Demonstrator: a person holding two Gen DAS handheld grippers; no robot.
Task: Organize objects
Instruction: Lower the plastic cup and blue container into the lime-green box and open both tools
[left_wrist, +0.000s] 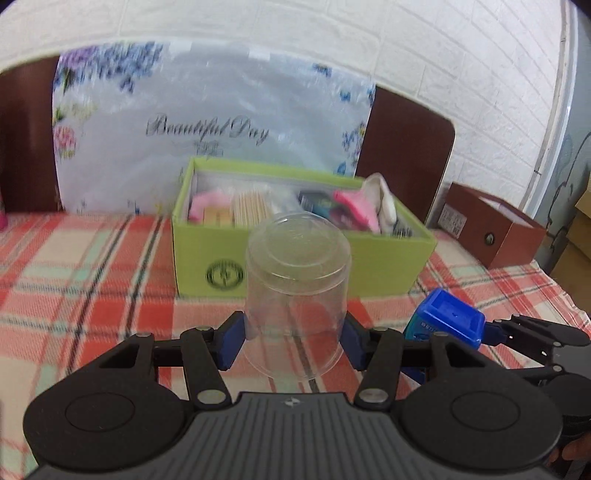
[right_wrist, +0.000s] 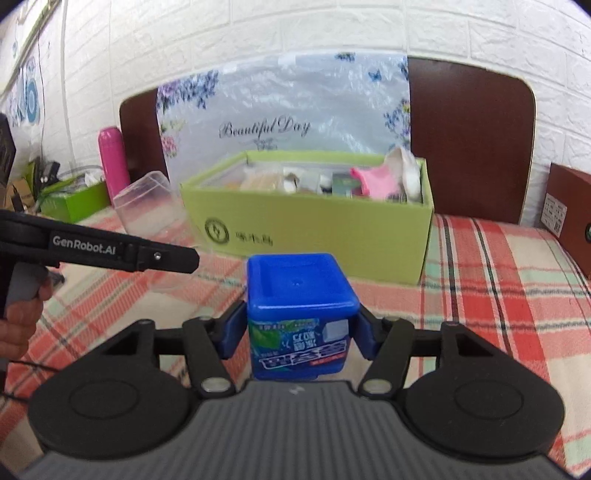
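Two things are held at once: a clear cup (left_wrist: 297, 295), upside down, is pinched between the pads of the left gripper (left_wrist: 295, 338), and a blue tub (right_wrist: 301, 314) is clamped, lid up, in the right gripper (right_wrist: 301, 338); each claw is closed only as far as its load allows. Both are carried above the plaid table (left_wrist: 92, 258), short of the green box (right_wrist: 314, 229), which stands toward the far edge and is already crowded with small items. The thin cup could be crushed or squeezed out if the grip is tightened, and it is judged likely to tip off the heap if dropped in carelessly. A collision is also possible, since the right gripper is seen just beside the left one. Both grippers are held roughly level, pointed at the box.
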